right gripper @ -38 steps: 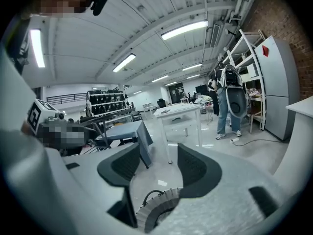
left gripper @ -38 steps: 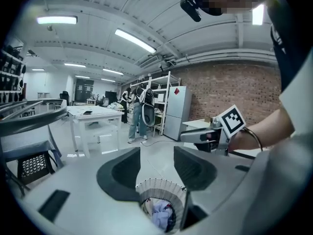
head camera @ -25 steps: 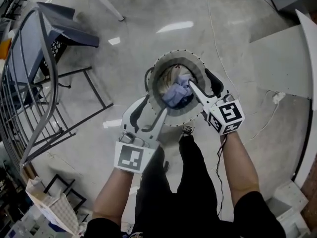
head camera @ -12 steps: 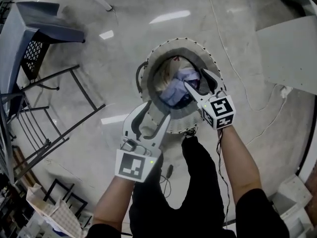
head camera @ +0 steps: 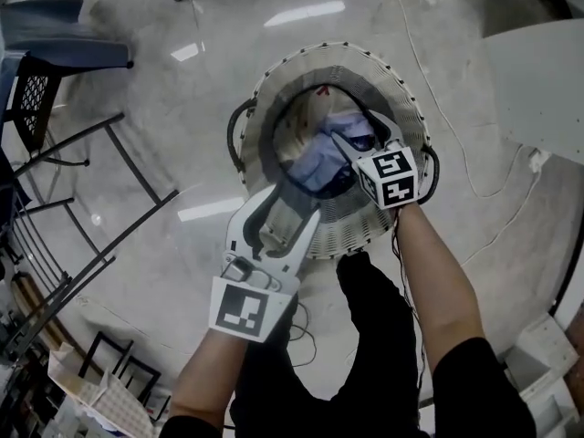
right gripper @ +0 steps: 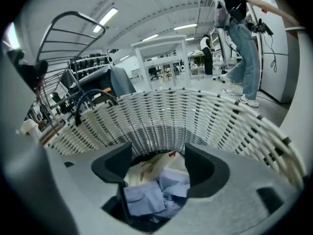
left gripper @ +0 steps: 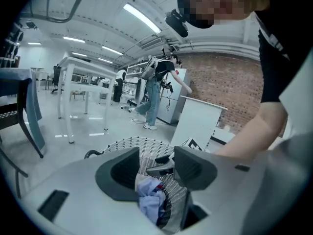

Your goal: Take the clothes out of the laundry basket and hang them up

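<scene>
Within basket rim (head camera: 328, 53), right gripper (head camera: 351, 133) (jaws opening, empty)

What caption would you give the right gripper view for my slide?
Right gripper, jaws just opened wider and empty, poised over a crumpled light blue garment in the white woven laundry basket.

This is a big work hall, like a lab. Long bright ceiling lights (left gripper: 142, 17) shine at the top, tall white tables (left gripper: 84, 63) stand at left, a red brick wall (left gripper: 220, 77) at right.
</scene>
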Available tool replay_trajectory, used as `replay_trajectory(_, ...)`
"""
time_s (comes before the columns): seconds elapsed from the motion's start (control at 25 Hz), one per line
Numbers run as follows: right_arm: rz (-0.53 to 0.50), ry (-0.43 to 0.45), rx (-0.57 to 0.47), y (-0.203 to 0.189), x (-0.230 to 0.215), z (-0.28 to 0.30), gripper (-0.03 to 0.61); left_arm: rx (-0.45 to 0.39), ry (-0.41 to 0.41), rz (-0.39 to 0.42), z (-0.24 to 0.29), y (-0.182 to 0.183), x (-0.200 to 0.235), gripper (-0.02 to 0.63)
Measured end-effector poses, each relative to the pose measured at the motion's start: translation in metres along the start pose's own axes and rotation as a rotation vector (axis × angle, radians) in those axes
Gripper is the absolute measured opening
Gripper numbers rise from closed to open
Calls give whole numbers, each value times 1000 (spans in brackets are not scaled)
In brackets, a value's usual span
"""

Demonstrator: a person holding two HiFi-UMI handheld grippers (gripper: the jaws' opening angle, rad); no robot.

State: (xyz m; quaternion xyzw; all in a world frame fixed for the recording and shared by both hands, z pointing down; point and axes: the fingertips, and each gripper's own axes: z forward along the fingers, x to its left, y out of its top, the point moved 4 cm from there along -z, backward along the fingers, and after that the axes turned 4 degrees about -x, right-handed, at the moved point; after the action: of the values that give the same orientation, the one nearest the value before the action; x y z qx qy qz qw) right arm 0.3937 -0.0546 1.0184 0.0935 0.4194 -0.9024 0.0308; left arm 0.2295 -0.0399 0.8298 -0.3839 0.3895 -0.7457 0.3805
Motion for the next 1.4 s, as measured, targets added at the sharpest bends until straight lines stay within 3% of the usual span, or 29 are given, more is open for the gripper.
replay_trajectory(0.28, 97, -20, 93, -52, -18, 53, 376, -5, -19, -15, 23, -35, 7, 195)
replay_trajectory(0.6, 48, -143, 204, -104, -42, 88, 390, -16, -39, 1, 37, -56, 15, 195)
replay_trajectory(0.8, 52, -171, 306, -135, -47, 102, 394, -28, -43, -5, 41, -63, 19, 195)
replay_trajectory(0.88, 58, -176, 352, -144, -48, 105, 331, -19, -50, 0, 41, -67, 20, 195)
replay_trajectory(0.92, 63, -178, 368, -146, -49, 106, 258, -13, -52, 0, 41, -68, 20, 195)
replay_trajectory(1.0, 72, -182, 378, -145, -50, 106, 50, -7, -49, -8, 41, -71, 22, 195)
replay_trajectory(1.4, 103, -99, 281, -100, -28, 80, 32, -5, -53, -9, 29, -49, 12, 195)
